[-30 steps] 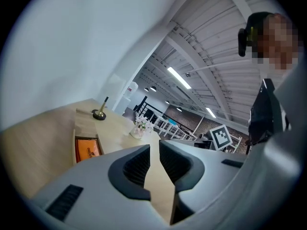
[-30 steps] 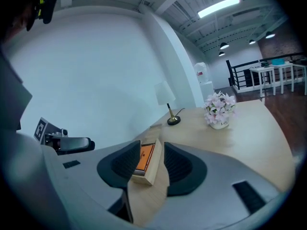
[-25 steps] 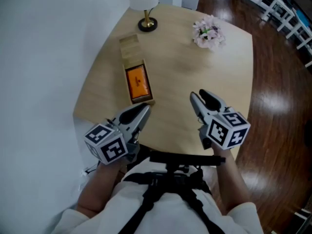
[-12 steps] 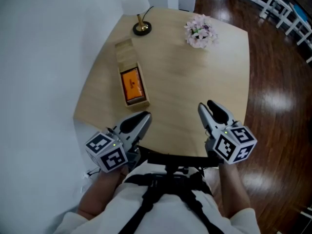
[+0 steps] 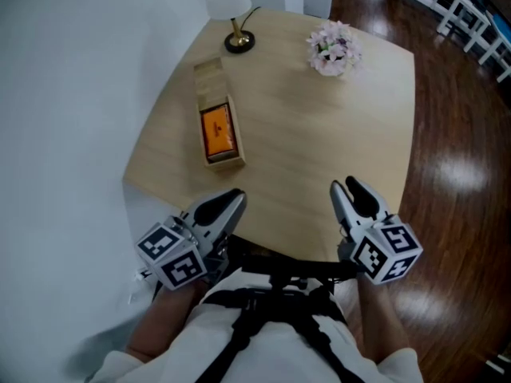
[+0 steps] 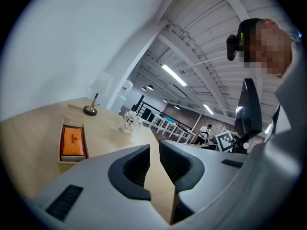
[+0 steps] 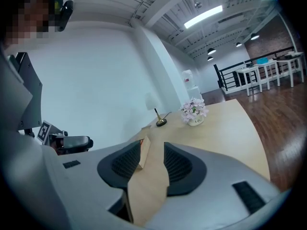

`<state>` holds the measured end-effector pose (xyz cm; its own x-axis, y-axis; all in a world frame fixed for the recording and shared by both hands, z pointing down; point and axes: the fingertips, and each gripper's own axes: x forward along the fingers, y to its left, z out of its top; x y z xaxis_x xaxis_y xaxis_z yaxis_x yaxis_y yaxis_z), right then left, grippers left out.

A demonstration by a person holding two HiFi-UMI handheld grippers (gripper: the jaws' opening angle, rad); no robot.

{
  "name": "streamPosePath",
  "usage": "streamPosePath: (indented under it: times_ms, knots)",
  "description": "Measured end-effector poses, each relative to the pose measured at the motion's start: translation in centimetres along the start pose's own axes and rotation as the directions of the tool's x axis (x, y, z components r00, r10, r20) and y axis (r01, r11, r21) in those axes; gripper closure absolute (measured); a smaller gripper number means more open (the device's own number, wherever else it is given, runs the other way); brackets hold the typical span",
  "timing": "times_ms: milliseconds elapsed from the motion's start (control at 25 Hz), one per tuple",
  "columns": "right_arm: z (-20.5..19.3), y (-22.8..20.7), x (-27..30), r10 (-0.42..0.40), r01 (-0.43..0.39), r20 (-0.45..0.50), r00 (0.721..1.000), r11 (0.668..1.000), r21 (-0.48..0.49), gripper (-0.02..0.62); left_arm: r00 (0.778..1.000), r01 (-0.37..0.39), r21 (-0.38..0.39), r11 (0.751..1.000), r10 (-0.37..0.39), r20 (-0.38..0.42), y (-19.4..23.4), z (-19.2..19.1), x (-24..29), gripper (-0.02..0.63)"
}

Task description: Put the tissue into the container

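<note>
Pale wooden desk (image 5: 319, 134) against a white wall. Near its left edge lies the long wooden container (image 5: 210, 82), long axis running from the near edge toward the lamp base (image 5: 239, 41) at the far corner. The orange tissue (image 5: 218, 131) pack lies inside, aligned lengthwise; its dark print is unreadable. Left gripper (image 5: 231, 202) and right gripper (image 5: 345, 188) hover at the near edge, jaws slightly apart, empty.

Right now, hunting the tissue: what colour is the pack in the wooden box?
Orange rectangular pack; best in head view.

No legible text, print on orange tissue pack (image 6: 72, 141) unreadably small
</note>
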<state>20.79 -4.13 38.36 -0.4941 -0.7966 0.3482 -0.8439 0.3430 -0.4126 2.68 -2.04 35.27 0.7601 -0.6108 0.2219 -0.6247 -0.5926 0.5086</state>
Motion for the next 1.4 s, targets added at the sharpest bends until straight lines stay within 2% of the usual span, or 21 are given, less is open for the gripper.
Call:
streamPosePath:
  times_ms: [280,520,1080,1400]
  knots:
    - [-1.0,1.1,-0.3,-0.004,0.003,-0.033,0.999,0.999,-0.032,0.457,1.0,-0.021,-0.019,1.0,0.021,-0.001,-0.3,-0.4,-1.3,0.549]
    - [-1.3,3.2,-0.6,-0.049,0.047,-0.024,0.999,0.997,-0.056,0.457,1.0,0.024,-0.017,1.0,-0.024,-0.019,0.0,-0.2,-2.3,0.549]
    - [-2.6,9.3,-0.6,-0.14,0.141,0.02,0.99,0.987,-0.07,0.588,0.993,0.104,-0.03,0.994,-0.106,-0.05,2.7,0.0,-7.6,0.549]
    - [-3.1,11.6,-0.7,-0.169,0.172,0.044,0.985,0.983,-0.068,0.594,0.985,0.15,-0.04,0.988,-0.153,-0.074,3.2,-0.4,-9.3,0.549]
